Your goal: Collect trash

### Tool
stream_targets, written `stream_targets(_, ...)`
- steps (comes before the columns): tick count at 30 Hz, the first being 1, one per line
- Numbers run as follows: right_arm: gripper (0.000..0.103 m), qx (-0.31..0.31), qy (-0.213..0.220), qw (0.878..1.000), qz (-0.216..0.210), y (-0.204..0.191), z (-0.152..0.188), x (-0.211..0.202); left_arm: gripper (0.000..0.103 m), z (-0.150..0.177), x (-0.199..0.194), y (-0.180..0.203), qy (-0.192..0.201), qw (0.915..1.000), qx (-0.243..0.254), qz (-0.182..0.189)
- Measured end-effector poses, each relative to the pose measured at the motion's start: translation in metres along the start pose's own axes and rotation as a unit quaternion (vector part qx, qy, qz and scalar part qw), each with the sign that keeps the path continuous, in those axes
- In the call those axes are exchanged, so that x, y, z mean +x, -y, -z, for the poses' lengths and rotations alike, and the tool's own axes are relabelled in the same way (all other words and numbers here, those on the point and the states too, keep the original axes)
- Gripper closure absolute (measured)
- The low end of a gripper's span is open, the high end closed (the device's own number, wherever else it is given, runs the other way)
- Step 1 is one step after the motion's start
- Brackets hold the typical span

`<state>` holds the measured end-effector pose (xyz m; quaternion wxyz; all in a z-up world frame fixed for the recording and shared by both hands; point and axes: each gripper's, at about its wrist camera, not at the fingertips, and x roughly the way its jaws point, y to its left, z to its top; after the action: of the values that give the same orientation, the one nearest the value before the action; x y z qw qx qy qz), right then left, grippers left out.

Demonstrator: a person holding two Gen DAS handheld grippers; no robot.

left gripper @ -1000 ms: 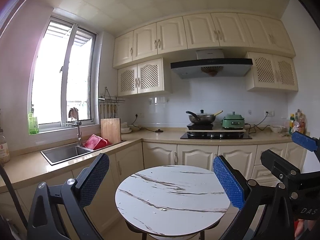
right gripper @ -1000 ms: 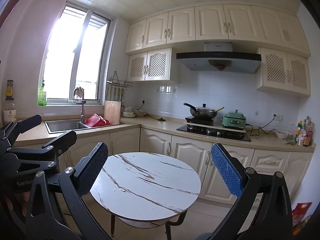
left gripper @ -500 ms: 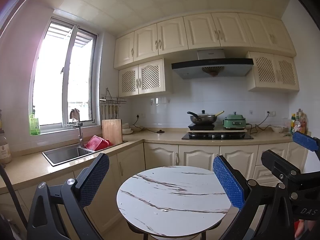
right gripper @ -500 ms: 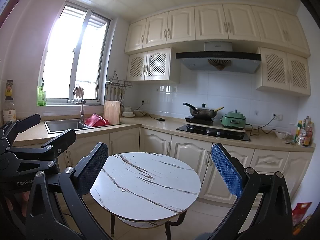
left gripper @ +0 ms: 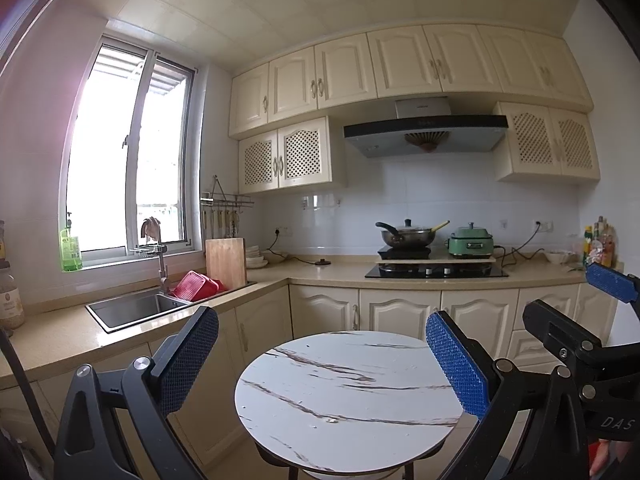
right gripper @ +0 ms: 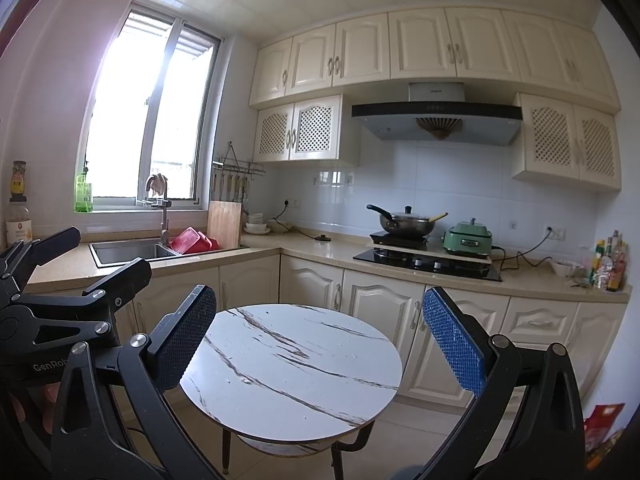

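While raised before the round table [left gripper: 348, 396], left gripper [left gripper: 322, 364] fingers wide apart, empty, right gripper [right gripper: 320, 340] likewise.

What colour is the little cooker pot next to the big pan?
The small lidded electric cooker is mint green, clearest in the right wrist view.

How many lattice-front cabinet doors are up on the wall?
4: two cream lattice-front cabinet doors side by side left of the black range hood and; two right of it, and.
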<state>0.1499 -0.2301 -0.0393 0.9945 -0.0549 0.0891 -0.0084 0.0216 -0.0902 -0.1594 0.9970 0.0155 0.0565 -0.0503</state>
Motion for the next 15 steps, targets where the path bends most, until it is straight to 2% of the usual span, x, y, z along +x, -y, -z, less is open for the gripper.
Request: stream_targets(15,0.000,0.002,-0.003,1.000,0.000,0.0009,0.0017,0.0001,0.001,0.0013,0.0019,-0.0039,-0.002,1.0000,0.002,0.002)
